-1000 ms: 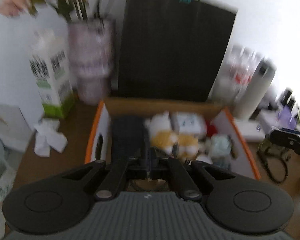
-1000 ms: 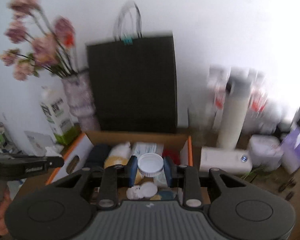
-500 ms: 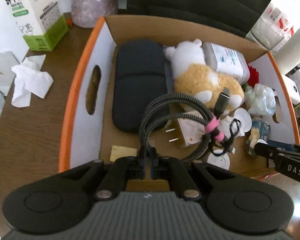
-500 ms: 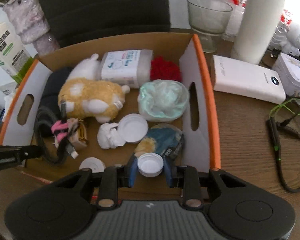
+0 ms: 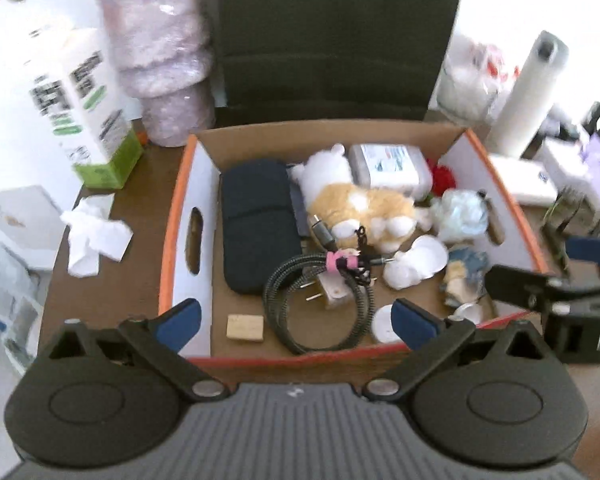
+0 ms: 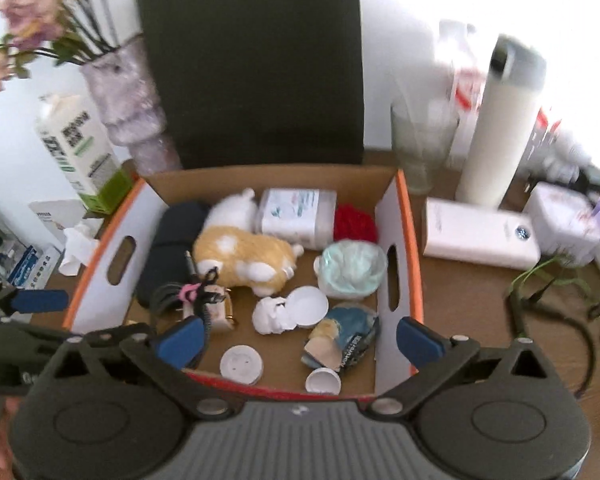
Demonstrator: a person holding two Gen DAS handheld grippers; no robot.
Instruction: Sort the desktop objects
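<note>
The cable [image 5: 320,300] lies coiled on the floor of the box [image 5: 188,184], beside the case [image 5: 256,236]; the cap [image 6: 323,381] sits by its near right corner. My left gripper [image 5: 296,320] and right gripper [image 6: 300,340] hang over the near rim, both spread wide and holding nothing.

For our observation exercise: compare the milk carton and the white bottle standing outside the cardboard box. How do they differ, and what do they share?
The milk carton is boxy with flat printed sides; the white bottle is a plain round cylinder. The milk carton has a green base; the white bottle has a grey top. The milk carton stands left of the cardboard box; the white bottle stands right of it. Both are mostly white, upright, and on the table.
</note>
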